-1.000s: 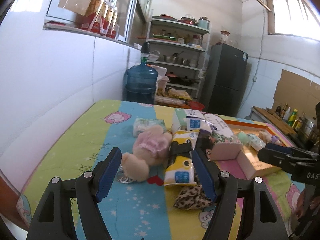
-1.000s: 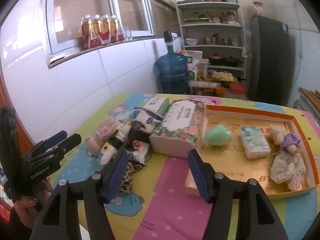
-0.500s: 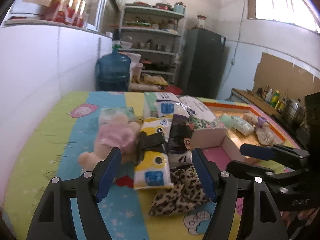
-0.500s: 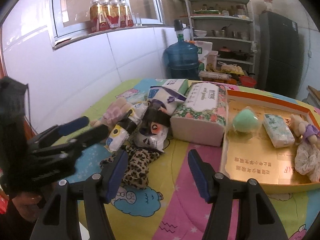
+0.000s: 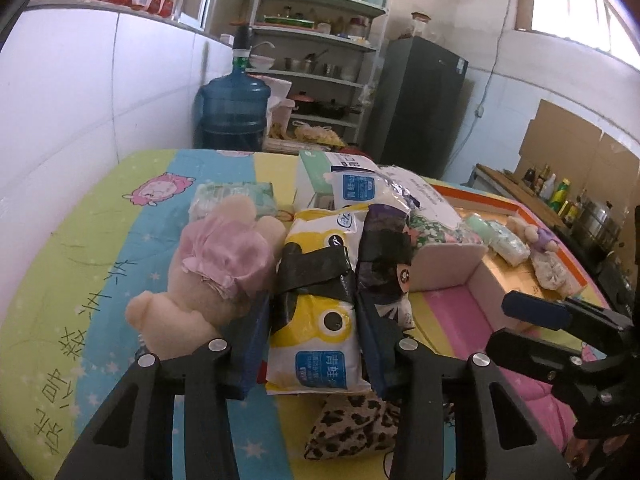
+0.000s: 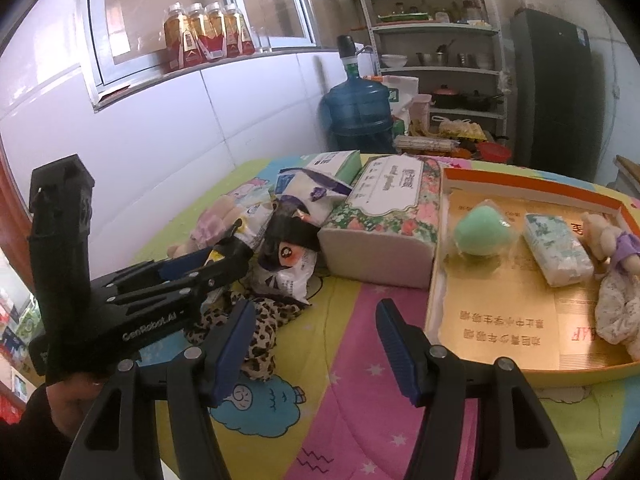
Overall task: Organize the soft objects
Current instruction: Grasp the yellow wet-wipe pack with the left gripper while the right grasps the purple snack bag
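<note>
a table under a bright cartoon-print cloth (image 5: pixel 132 240) stands against a white tiled wall (image 5: pixel 80 120), with bottles of orange drink (image 6: pixel 208 34) on the window ledge above. past the table's far edge are a blue water jug (image 5: pixel 234 114), a metal shelf rack (image 5: pixel 320 60) of pots and bowls, and a dark fridge (image 5: pixel 420 108). along the right edge of the table lies an orange-rimmed tray (image 6: pixel 532 188) holding a green sponge (image 6: pixel 482 232), a tissue pack (image 6: pixel 558 248) and a small doll (image 6: pixel 612 240). a floral tissue box (image 6: pixel 384 216) sits touching the tray's left wall. the left gripper (image 5: pixel 314 328) has just been closing, and its blue pads now pinch a yellow wipes pack (image 5: pixel 316 320) in the heap near the middle of the table, between a pink-capped plush toy (image 5: pixel 216 264) and a dark packet (image 5: pixel 384 264), above a leopard-print cloth (image 5: pixel 352 428). the right gripper (image 6: pixel 316 344) hangs spread over bare cloth near the front edge, holding nothing
</note>
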Motion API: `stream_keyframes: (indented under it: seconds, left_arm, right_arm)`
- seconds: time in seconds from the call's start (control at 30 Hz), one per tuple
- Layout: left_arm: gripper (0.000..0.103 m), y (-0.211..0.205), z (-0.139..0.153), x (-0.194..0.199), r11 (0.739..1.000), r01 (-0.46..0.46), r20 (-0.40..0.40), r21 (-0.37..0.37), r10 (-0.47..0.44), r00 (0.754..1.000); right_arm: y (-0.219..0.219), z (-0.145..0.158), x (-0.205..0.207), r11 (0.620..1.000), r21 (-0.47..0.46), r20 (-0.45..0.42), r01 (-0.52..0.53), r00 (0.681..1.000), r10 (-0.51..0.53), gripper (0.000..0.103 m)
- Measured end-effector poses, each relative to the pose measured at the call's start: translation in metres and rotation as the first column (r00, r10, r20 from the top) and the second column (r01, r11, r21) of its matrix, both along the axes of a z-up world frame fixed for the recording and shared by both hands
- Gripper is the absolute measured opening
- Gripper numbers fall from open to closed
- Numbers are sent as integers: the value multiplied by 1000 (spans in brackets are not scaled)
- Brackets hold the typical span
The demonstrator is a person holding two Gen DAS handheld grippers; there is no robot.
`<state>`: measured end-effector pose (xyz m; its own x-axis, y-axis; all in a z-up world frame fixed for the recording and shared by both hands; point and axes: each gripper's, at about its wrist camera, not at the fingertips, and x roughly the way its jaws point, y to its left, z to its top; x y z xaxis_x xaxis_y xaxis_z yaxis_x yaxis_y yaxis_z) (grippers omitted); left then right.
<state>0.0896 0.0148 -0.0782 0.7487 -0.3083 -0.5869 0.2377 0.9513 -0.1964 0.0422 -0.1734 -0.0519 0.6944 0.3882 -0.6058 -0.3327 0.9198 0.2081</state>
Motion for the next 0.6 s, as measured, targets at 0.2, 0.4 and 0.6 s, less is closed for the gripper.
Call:
stream_keyframes:
  seconds: [0.2,0.4,0.6]
  left_arm:
    - [43,7,5,-11,1000,11,27,-24,-10,1000]
    - [43,19,27,-26,1000,-13,81,-24,15,997]
    - [43,37,43,-35,998,-63,134,-12,64,989]
  right_arm:
    - [4,-3,6,1000,16,-11,-11,1000,11,62]
    - [16,-5,14,999,41,-33,-26,999,27,62]
    - [34,-6,30,997,70,-48,-37,998,40,62]
